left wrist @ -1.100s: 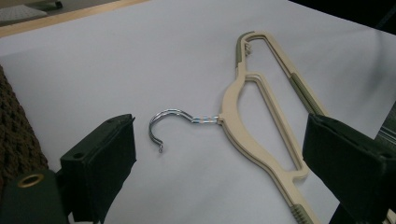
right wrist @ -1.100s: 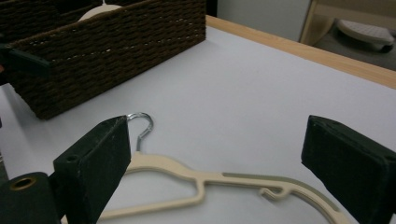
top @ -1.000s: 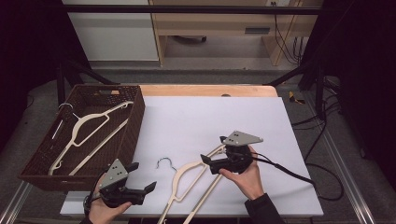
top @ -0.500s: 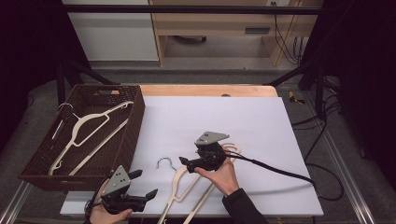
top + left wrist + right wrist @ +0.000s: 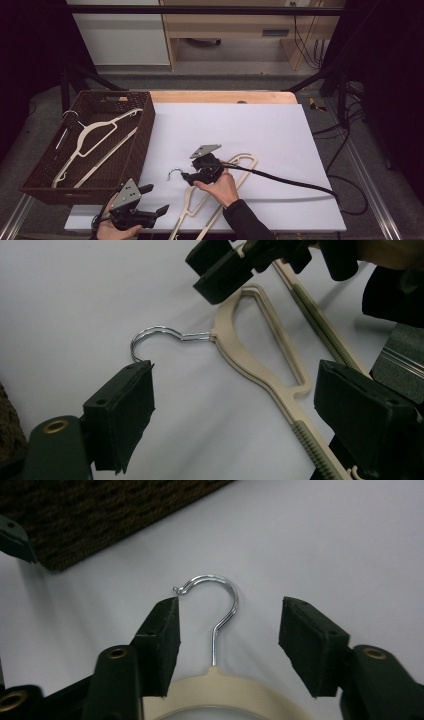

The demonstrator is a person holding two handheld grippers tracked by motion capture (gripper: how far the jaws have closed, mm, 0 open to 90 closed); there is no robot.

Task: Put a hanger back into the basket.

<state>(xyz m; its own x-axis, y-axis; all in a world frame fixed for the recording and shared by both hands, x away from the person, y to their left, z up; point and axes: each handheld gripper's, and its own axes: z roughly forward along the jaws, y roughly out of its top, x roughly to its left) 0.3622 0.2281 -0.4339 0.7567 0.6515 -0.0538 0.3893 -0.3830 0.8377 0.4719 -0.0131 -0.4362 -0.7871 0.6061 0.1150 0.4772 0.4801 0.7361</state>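
1. White sheeting covers the table (image 5: 280,130), and a dark woven basket (image 5: 142,145) holding one cream hanger (image 5: 95,145) sits off to the left gripper's far side.
2. A second cream hanger (image 5: 227,187) lies flat on the sheet, directly under the right gripper (image 5: 187,176), its metal hook (image 5: 215,607) pointing ahead of that tool toward the basket.
3. Compared with a second ago, the right gripper has come in from farther right and dropped over the hanger's neck; its jaws have just been closing, and the hook's stem now stands between the pads (image 5: 160,640) without touching either.
4. That gap means nothing is pinched yet; a little more closing should likely catch the wire stem just above the cream collar.
5. The left gripper (image 5: 152,200) hovers near the table's front edge with jaws spread and empty, the hook (image 5: 155,337) just beyond its left pad (image 5: 125,410).
6. Judged from this, the pickup of the second hanger is about to begin, with the basket as the probable goal.
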